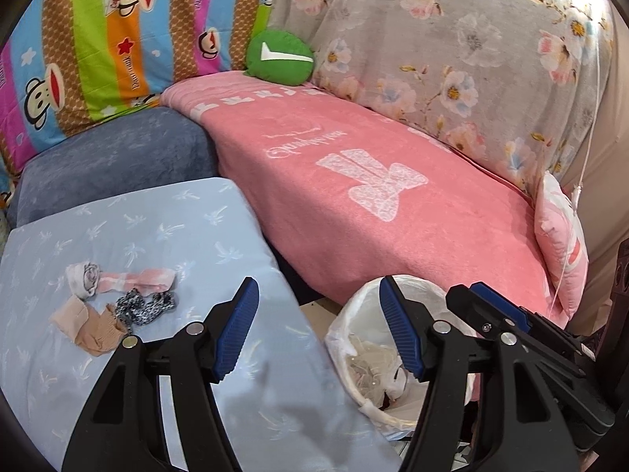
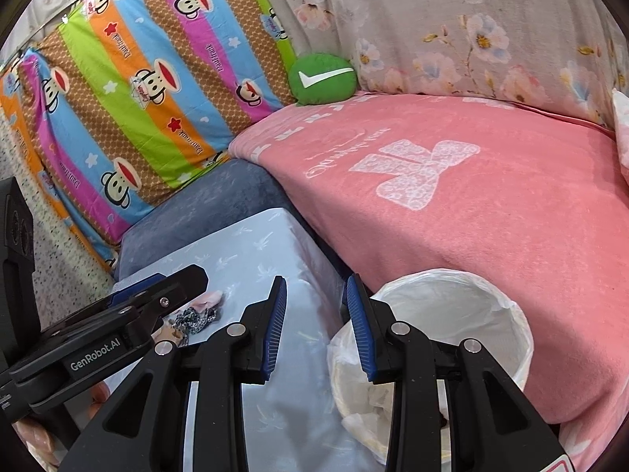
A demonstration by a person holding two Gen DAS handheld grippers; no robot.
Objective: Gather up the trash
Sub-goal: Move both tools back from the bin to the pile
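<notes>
Three scraps (image 1: 118, 299) (crumpled) left of tongs (image 1: 318, 330)

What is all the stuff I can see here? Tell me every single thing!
Trash bin: one, white with a plastic liner, beside the pink bed, crumpled trash inside.
Small cloth bits: a few, pink, beige and black-white, on the light blue cushion.
Light blue cushion: one, pale blue with white prints, front left.
Dark blue cushion: one, behind the light blue one.
Pink blanket: one, with a white bow, over the bed.
Green round pillow: one, white tick, back corner.
Striped monkey quilt: one, rainbow colours, back left.
Flowery quilt: one, grey, back right.
Left claw: black and blue, open, empty.
Right claw: black and blue, open, empty.
</notes>
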